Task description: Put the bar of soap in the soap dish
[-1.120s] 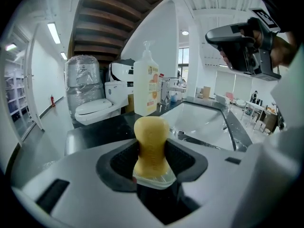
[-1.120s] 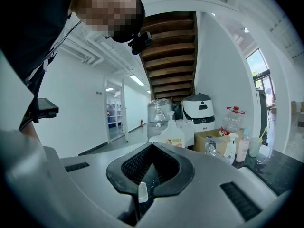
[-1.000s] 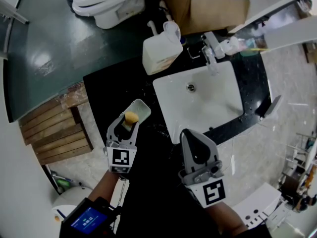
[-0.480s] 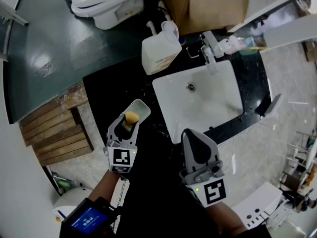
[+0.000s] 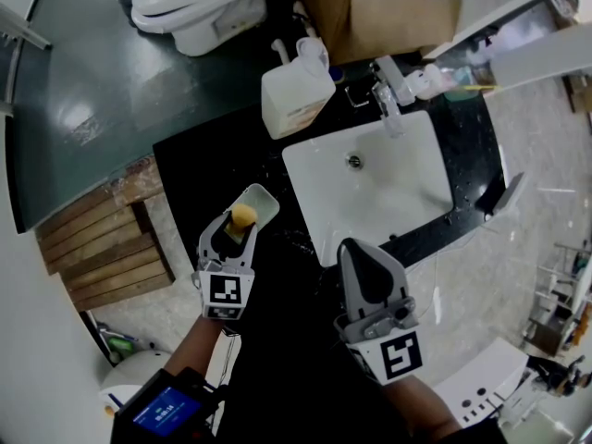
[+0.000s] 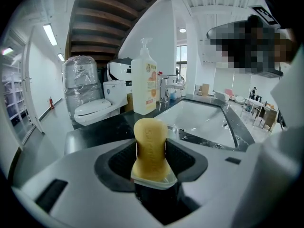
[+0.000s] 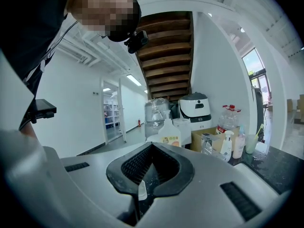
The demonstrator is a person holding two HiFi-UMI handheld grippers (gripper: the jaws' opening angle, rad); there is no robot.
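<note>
A yellow bar of soap (image 5: 243, 215) stands on end between the jaws of my left gripper (image 5: 240, 221), which is shut on it. In the head view the soap hangs over the near end of the pale rectangular soap dish (image 5: 263, 201) on the black counter (image 5: 203, 169), left of the sink. In the left gripper view the soap (image 6: 150, 144) fills the gap of the left gripper (image 6: 151, 152); the dish is mostly hidden below it. My right gripper (image 5: 359, 255) hovers near the counter's front edge, shut on nothing; its pads (image 7: 164, 167) meet.
A white sink basin (image 5: 407, 188) with a chrome faucet (image 5: 388, 89) lies right of the dish. A large white pump jug (image 5: 294, 95) stands behind it, with a cardboard box (image 5: 388, 12) further back. A toilet (image 5: 199, 3) and wooden pallet (image 5: 102, 239) are on the floor at left.
Almost nothing has moved. The left gripper with the soap has crept very slightly toward the dish; the right gripper holds its place.
</note>
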